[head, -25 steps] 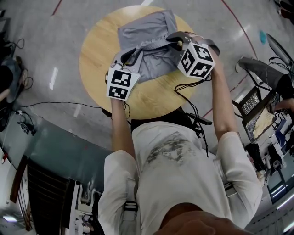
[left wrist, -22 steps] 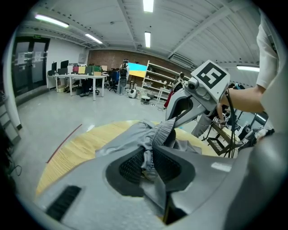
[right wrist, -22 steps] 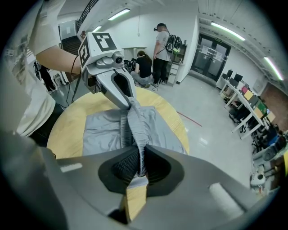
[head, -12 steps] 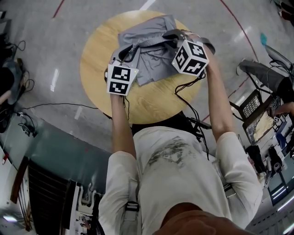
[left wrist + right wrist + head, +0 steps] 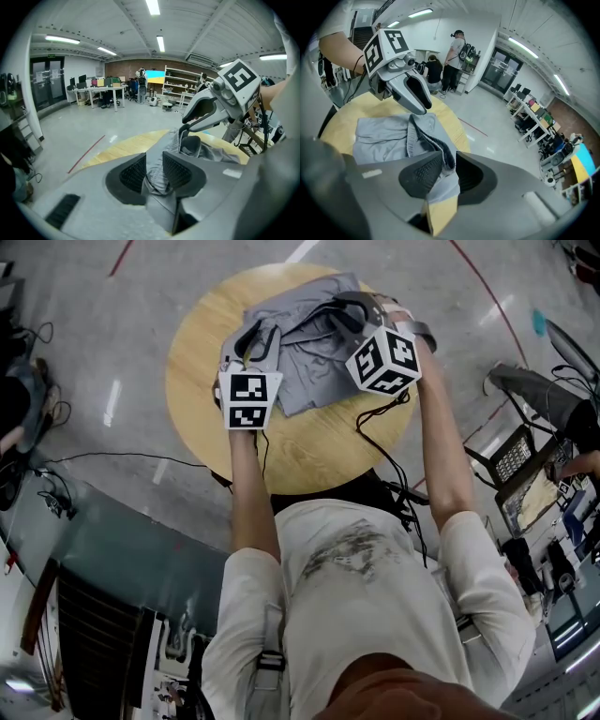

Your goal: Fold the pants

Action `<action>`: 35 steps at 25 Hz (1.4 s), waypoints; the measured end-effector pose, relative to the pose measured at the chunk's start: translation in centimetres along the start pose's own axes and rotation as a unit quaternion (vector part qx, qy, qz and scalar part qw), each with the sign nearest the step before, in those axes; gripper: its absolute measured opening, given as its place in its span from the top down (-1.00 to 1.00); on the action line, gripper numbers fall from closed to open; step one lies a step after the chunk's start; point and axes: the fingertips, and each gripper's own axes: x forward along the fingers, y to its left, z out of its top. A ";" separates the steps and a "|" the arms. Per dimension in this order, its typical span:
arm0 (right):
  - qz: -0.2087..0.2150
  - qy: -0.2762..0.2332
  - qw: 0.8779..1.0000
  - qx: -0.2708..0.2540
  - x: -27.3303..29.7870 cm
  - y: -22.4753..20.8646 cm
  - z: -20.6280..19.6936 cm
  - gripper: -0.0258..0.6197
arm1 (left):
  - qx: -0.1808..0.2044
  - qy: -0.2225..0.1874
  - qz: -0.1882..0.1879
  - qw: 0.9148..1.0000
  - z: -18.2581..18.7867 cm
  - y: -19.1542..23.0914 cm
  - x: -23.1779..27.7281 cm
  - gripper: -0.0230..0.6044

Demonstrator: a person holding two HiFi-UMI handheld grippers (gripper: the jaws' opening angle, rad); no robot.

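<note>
Glossy grey floor (image 5: 112, 296) with red lines (image 5: 86, 154); ceiling strip lights (image 5: 152, 7); desks (image 5: 101, 91), perhaps shelving (image 5: 180, 82) beyond.

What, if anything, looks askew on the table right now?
The pants lie bunched and uneven on the round table, with the folded-over edge rumpled. The left gripper and right gripper have just been opening, with cloth between their jaws.

Round wooden table (image 5: 309, 451); grey pants (image 5: 305, 371) on top
</note>
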 end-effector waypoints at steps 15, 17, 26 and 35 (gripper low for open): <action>-0.076 -0.050 0.995 0.032 -3.6 -0.8 3.2 0.68 | -0.004 -0.058 0.045 0.997 3.1 0.7 -3.6 0.70; -0.085 -0.062 0.994 0.037 -4.7 -0.6 4.1 0.70 | 0.000 -0.070 0.044 0.997 3.8 0.2 -4.5 0.73; -0.140 -0.113 0.982 0.050 -10.5 0.1 7.5 0.89 | 0.034 -0.131 0.046 0.990 7.3 -2.1 -9.7 0.84; -0.166 -0.178 0.964 0.102 -17.9 1.7 10.3 0.90 | 0.047 -0.186 0.051 0.980 10.5 -4.7 -15.9 0.90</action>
